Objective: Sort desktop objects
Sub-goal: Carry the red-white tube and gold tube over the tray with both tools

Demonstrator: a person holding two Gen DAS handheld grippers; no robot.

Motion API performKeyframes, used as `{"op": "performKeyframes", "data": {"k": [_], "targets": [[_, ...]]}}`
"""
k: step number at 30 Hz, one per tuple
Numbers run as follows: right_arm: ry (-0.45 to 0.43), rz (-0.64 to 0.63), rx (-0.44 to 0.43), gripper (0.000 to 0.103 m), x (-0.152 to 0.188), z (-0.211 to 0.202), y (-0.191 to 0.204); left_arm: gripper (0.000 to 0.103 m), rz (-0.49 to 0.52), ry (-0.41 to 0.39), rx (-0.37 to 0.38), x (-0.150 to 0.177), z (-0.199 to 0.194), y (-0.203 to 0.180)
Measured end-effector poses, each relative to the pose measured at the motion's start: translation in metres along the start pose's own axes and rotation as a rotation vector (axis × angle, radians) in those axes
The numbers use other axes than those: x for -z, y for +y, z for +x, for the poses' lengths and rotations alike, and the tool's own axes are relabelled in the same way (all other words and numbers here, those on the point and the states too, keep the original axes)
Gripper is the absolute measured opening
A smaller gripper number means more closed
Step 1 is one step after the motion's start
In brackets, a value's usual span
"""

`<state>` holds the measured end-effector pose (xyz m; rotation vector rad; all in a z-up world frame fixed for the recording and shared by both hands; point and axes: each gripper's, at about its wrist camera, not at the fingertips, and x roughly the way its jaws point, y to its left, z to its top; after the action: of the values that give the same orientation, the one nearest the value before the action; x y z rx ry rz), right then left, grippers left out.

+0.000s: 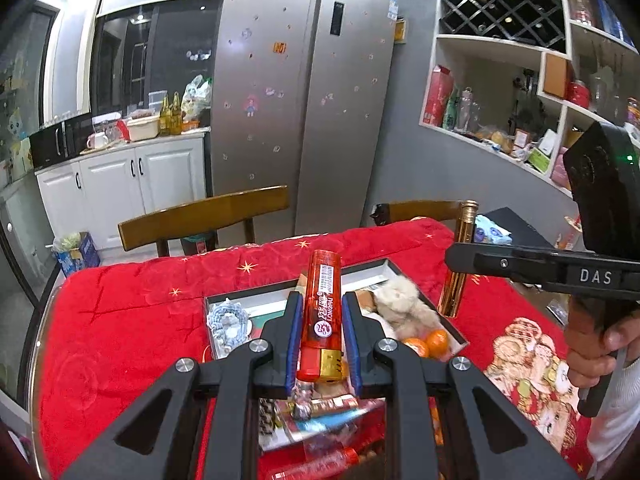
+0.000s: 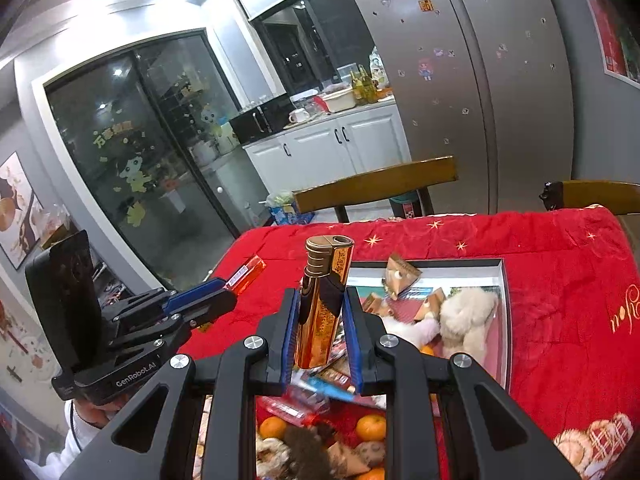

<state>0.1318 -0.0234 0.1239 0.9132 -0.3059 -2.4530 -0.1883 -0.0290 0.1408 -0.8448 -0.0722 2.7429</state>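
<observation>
My left gripper (image 1: 322,312) is shut on an orange-red transparent lighter (image 1: 323,316), held upright above the table; it also shows in the right wrist view (image 2: 246,274). My right gripper (image 2: 322,308) is shut on a gold metal lighter (image 2: 324,304), also upright; it shows in the left wrist view (image 1: 460,258) at the right. Below both lies a flat grey tray (image 1: 276,294) (image 2: 502,280) with a beige plush toy (image 1: 404,304) (image 2: 468,316), tangerines (image 1: 436,342), snack packets (image 2: 400,274) and a pale blue knitted item (image 1: 228,322).
The table has a red quilted cloth (image 1: 132,312). Loose tangerines (image 2: 370,426), packets and a bottle lie close under the grippers. Two wooden chairs (image 1: 204,216) (image 2: 376,184) stand at the far edge, a fridge (image 1: 304,100) behind them. A dark box (image 1: 516,224) sits far right.
</observation>
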Motion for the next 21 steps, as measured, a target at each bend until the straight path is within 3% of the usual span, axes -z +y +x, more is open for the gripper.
{"op": "performKeyframes", "data": {"k": [11,18,21], "targets": [[0.044,0.012,0.039,0.022,-0.026,0.077,-0.044,0.02,-0.041,0.083,-0.011,-0.013,0.111,0.037],[0.092,0.057,0.089,0.022,-0.03,0.134,-0.084,0.02,-0.093,0.156,-0.017,0.005,0.175,0.055],[0.121,0.075,0.122,0.022,-0.024,0.154,-0.1,0.02,-0.066,0.188,-0.04,0.015,0.188,0.053]]}}
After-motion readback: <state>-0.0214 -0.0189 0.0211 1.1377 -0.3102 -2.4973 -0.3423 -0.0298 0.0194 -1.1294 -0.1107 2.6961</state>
